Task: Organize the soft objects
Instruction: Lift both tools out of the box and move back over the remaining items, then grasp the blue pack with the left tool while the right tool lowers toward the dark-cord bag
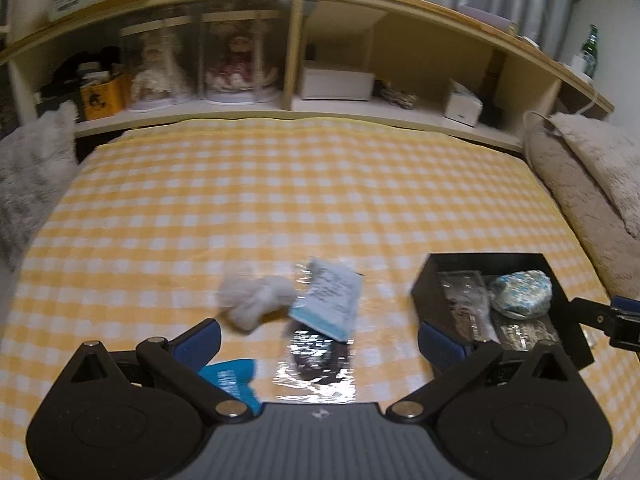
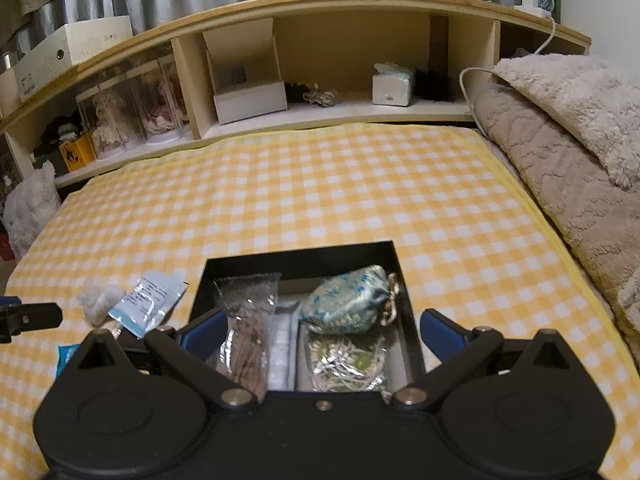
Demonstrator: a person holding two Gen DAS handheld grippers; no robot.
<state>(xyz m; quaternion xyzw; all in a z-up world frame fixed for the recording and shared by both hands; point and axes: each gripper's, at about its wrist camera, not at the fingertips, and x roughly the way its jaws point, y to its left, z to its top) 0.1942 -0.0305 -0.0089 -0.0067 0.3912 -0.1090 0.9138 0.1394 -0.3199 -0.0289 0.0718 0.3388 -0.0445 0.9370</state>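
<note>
The bed [image 2: 360,184] carries a yellow checked cover below a wooden shelf [image 2: 320,0], and both grippers, left [image 1: 320,336] and right [image 2: 320,336], hold their jaws wide and empty.

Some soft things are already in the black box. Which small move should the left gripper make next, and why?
Probably lower the open, empty left gripper onto the white fluffy ball and close. It lies loose on the checked cloth, just ahead of the fingers, outside the black box.

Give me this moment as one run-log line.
left gripper: jaws open, empty | right gripper: jaws open, empty | black box: blue pouch inside | white fluffy item: outside
</note>
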